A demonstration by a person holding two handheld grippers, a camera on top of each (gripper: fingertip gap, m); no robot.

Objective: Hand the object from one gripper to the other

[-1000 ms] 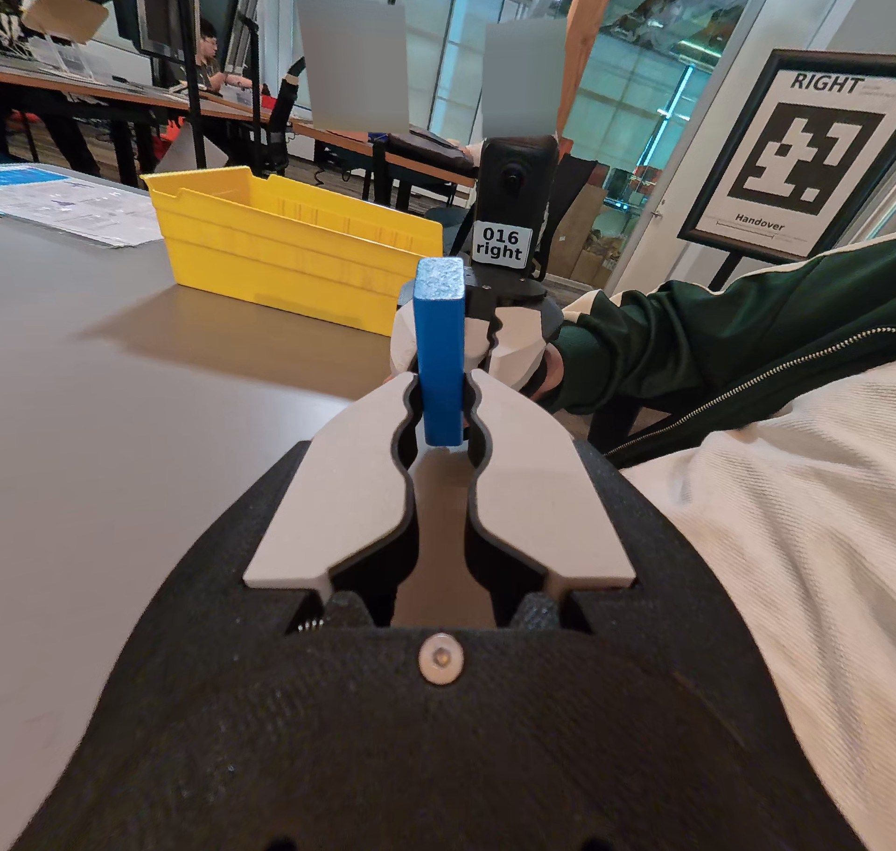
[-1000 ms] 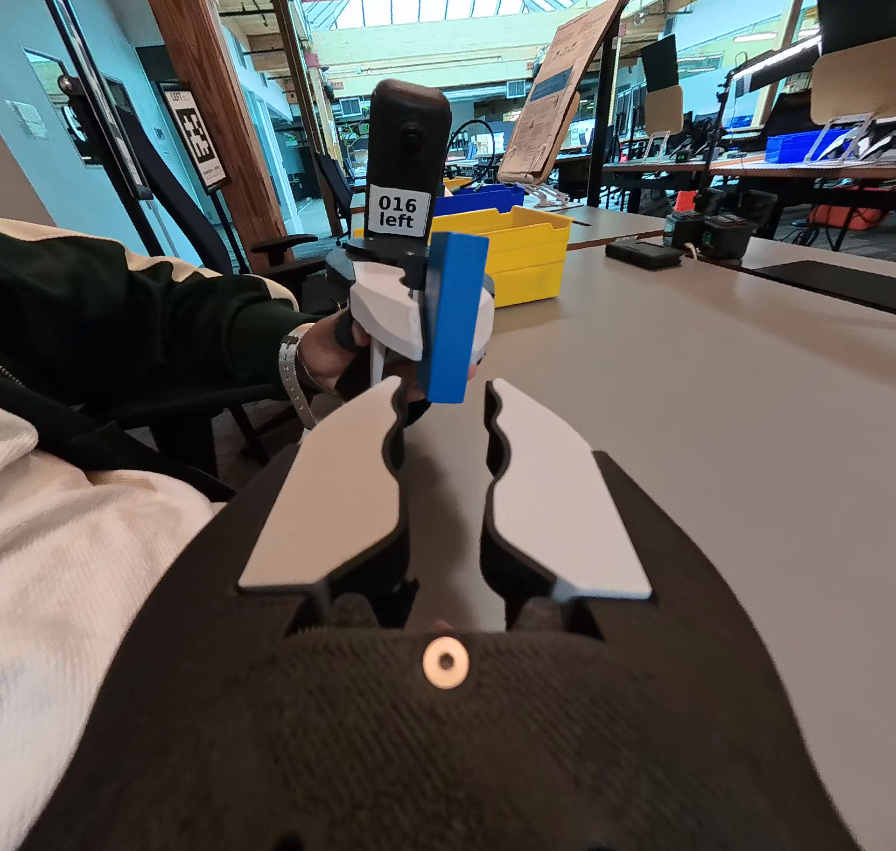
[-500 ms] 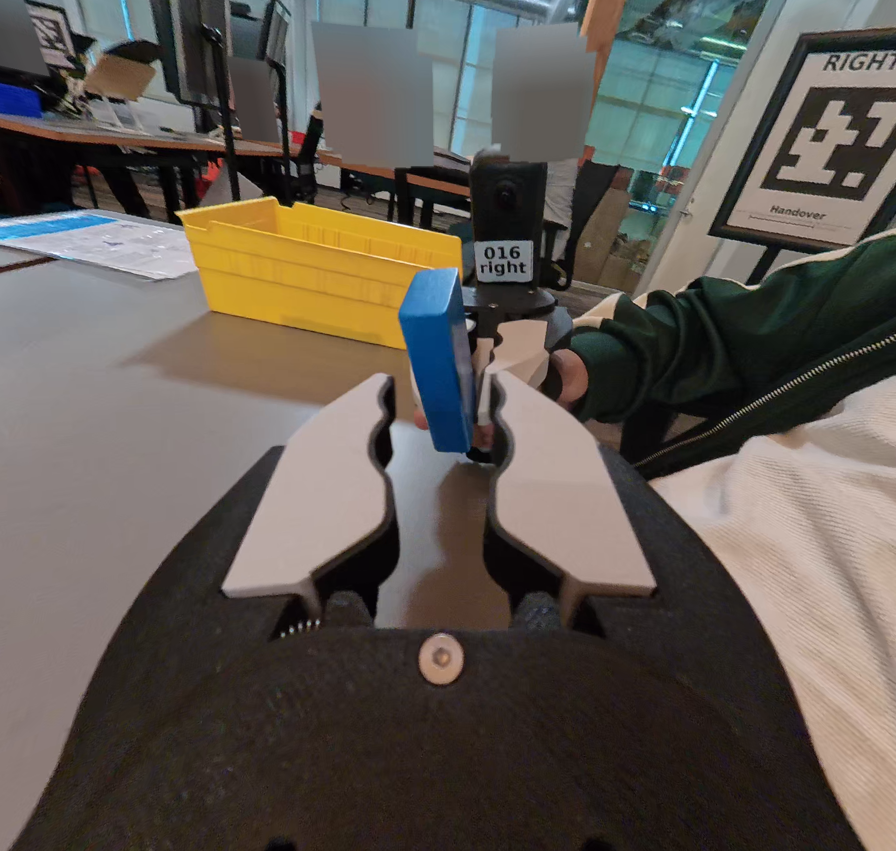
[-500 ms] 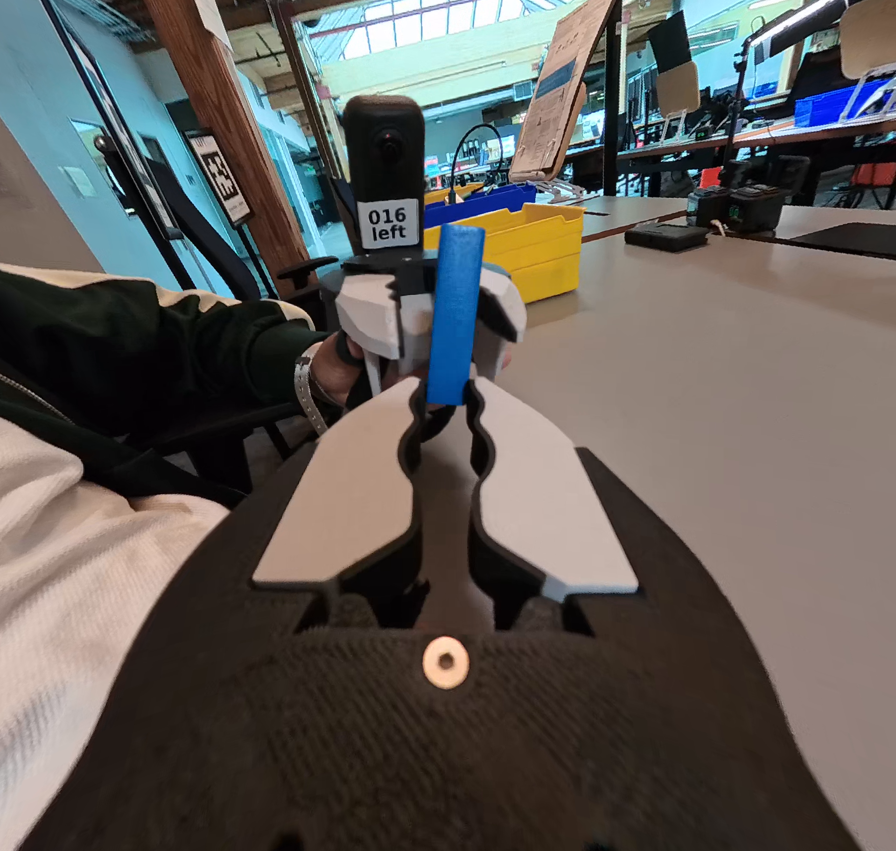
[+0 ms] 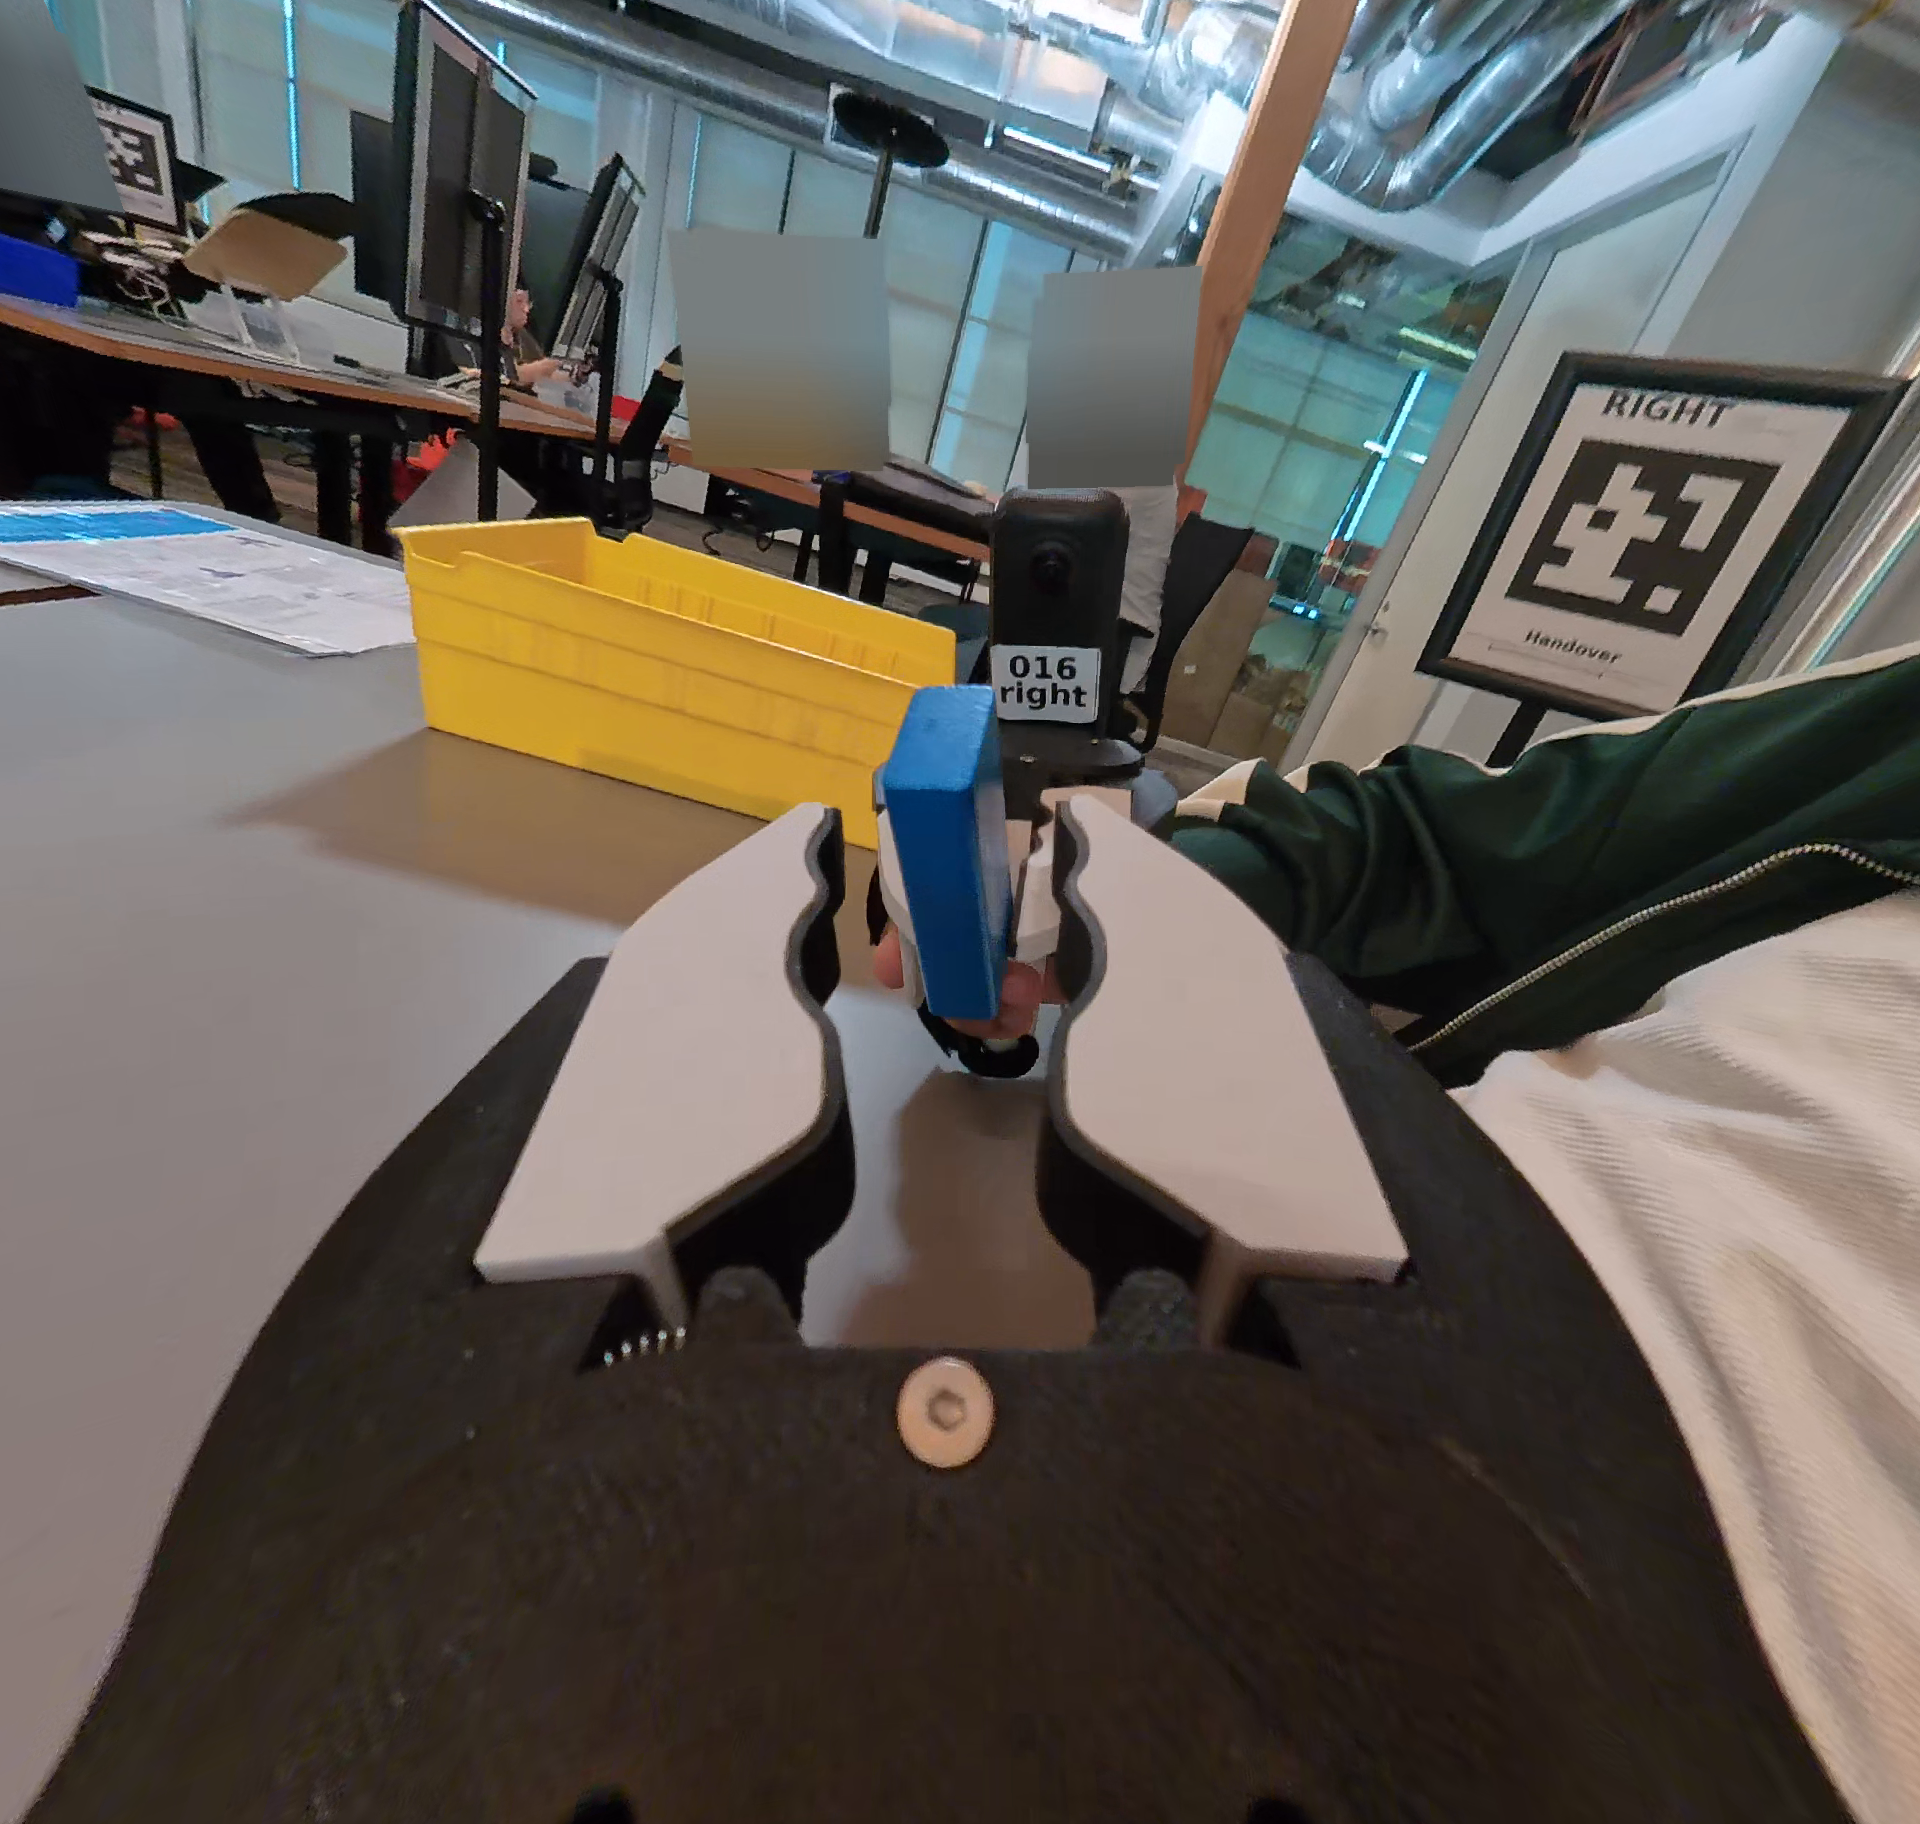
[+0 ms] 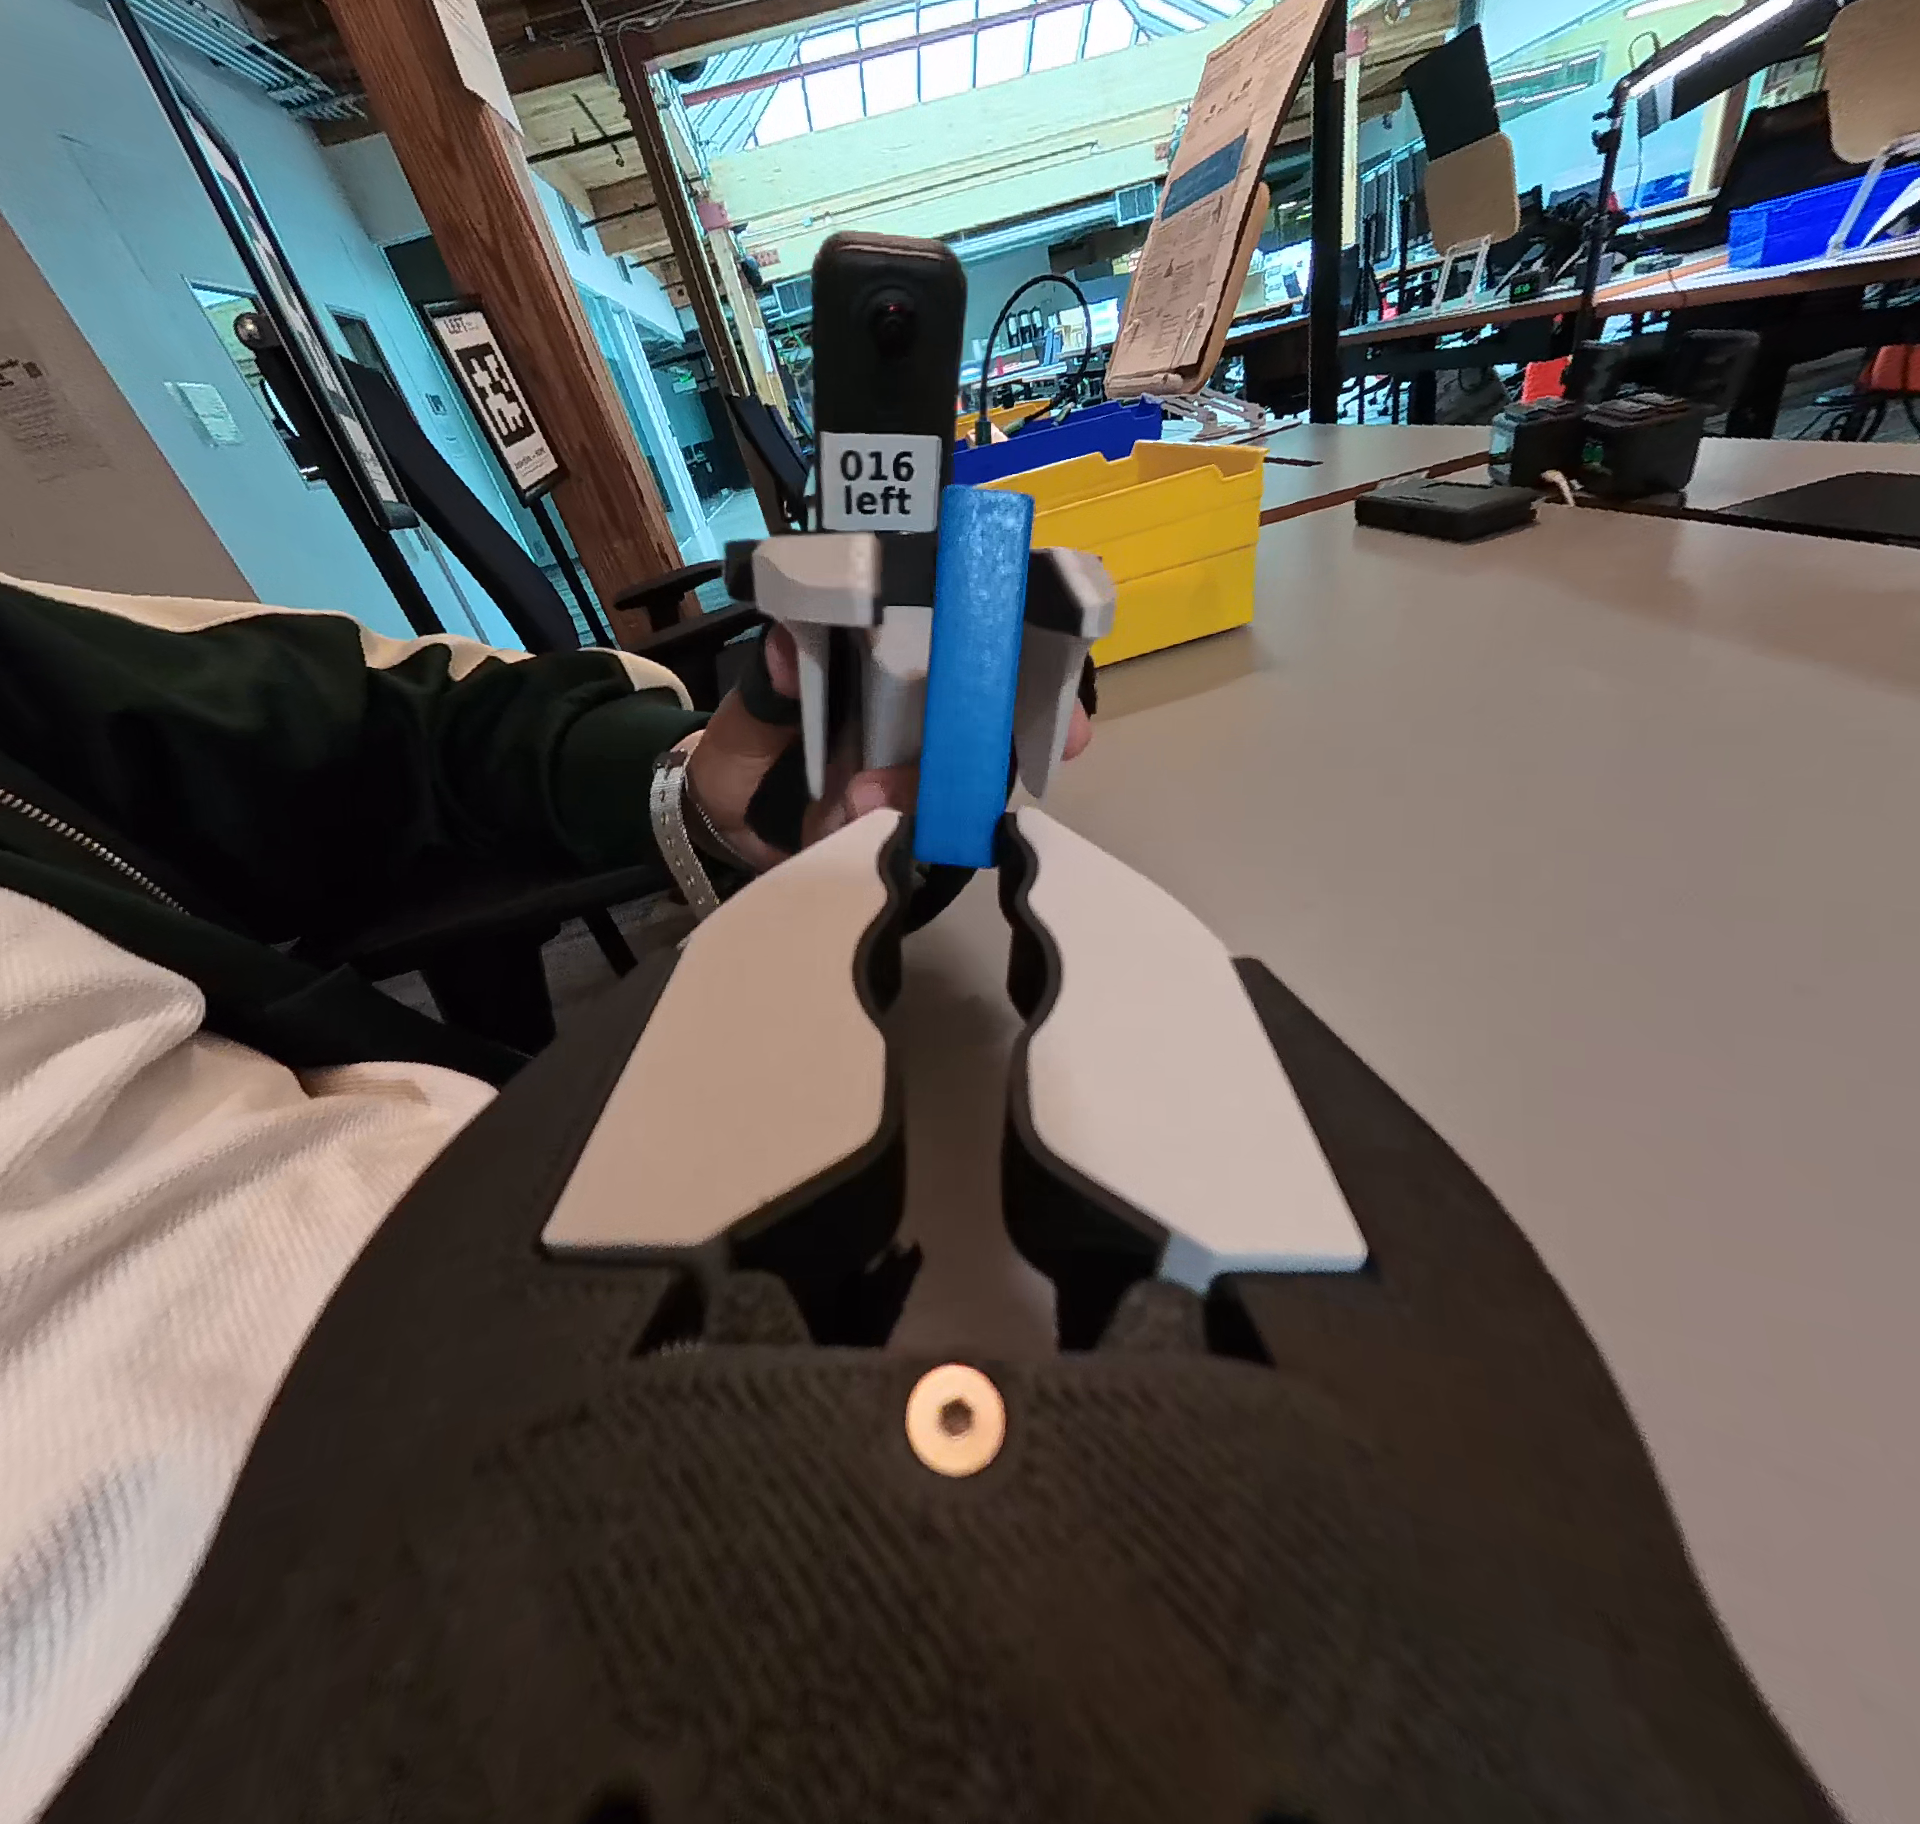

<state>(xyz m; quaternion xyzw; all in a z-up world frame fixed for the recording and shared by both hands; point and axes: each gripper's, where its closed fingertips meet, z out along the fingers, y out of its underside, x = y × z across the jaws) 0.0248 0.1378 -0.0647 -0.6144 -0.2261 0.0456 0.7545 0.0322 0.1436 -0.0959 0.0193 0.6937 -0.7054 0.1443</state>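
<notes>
Blue block (image 6: 971,678) — now right hand-held gripper's (image 6: 956,839).

Yellow bin (image 5: 665,673) on grey table (image 5: 208,943); framed sign (image 5: 1652,538) beyond.

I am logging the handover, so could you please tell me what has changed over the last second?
The blue block passed from the left tool, now open and drawn back, to the right tool, which has shut on its lower end. The yellow bin and table stayed put.
</notes>
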